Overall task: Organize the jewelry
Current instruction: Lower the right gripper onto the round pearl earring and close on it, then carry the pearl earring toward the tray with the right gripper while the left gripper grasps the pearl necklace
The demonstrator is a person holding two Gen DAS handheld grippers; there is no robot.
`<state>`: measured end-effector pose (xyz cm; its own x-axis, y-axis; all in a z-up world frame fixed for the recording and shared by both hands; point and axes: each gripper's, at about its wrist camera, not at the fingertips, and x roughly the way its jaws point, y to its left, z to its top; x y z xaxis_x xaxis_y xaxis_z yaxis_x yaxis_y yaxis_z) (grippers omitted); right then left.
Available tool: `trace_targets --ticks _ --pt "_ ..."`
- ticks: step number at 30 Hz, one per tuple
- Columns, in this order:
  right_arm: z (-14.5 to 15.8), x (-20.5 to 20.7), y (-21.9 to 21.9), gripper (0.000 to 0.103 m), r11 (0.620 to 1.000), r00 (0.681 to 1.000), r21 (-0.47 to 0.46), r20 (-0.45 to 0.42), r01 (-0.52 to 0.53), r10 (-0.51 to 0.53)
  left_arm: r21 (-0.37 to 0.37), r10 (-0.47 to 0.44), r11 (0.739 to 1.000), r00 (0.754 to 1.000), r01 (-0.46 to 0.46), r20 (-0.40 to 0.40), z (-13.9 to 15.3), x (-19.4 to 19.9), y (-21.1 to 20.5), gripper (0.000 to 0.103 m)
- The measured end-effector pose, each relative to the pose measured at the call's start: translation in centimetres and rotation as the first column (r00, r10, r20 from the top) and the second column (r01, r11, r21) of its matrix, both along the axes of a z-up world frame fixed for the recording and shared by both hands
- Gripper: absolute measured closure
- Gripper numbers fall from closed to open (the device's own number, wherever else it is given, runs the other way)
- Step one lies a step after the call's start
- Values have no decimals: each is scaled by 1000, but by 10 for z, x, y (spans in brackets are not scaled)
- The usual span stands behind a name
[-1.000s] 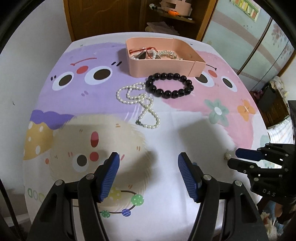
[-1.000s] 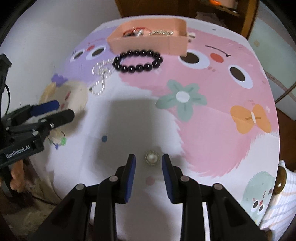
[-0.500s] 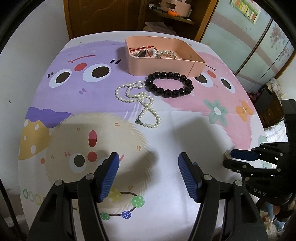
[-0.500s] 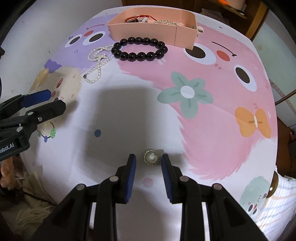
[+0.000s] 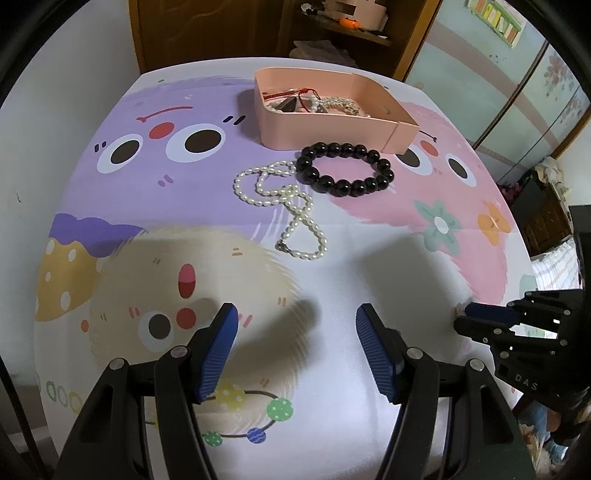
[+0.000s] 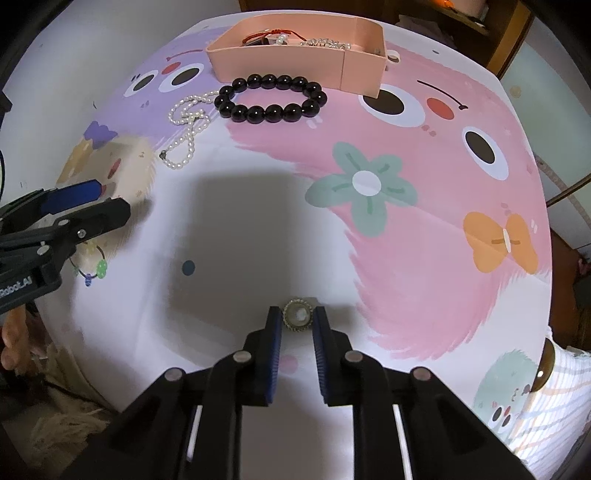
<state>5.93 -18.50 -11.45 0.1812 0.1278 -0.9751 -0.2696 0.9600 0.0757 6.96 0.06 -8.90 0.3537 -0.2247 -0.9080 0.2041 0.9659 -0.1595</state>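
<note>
A small round pearl brooch (image 6: 296, 318) lies on the cartoon tablecloth between the blue pads of my right gripper (image 6: 297, 320), whose jaws stand close on either side of it. My left gripper (image 5: 295, 332) is open and empty above the cloth's near left part. A black bead bracelet (image 5: 343, 168) and a white pearl necklace (image 5: 284, 206) lie in front of a pink tray (image 5: 332, 127) that holds other jewelry. They also show in the right wrist view: bracelet (image 6: 271, 98), necklace (image 6: 186, 127), tray (image 6: 295, 64).
The table's near edge runs just under both grippers. A wooden cabinet (image 5: 207, 33) and shelves stand behind the table, sliding doors (image 5: 517, 85) to the right. The left gripper shows at the left of the right wrist view (image 6: 74, 210).
My right gripper has narrowed around the brooch and come closer to it. The left gripper has stayed open and drifted only slightly.
</note>
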Motion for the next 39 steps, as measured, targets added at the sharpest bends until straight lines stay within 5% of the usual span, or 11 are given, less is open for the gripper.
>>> trace_targets --ticks 12,20,26,30,35,39 --pt "8 24 -6 87 998 998 53 62 29 -32 -72 81 994 993 -87 -84 -11 60 8 38" --pt "12 43 -1 87 994 996 110 78 26 -35 72 57 996 988 -47 -146 -12 102 -27 40" --pt "19 47 -5 87 989 995 148 92 32 -46 103 29 995 951 3 -309 -31 122 -47 60" --pt "19 47 -10 87 984 995 174 83 42 -57 150 20 988 945 30 -326 -32 127 -56 64" --pt "23 38 -20 87 981 994 188 84 49 -66 209 21 976 941 53 -337 -32 129 -63 95" --pt "24 44 -20 87 978 993 201 86 59 -77 188 44 982 933 26 -356 -31 132 -59 99"
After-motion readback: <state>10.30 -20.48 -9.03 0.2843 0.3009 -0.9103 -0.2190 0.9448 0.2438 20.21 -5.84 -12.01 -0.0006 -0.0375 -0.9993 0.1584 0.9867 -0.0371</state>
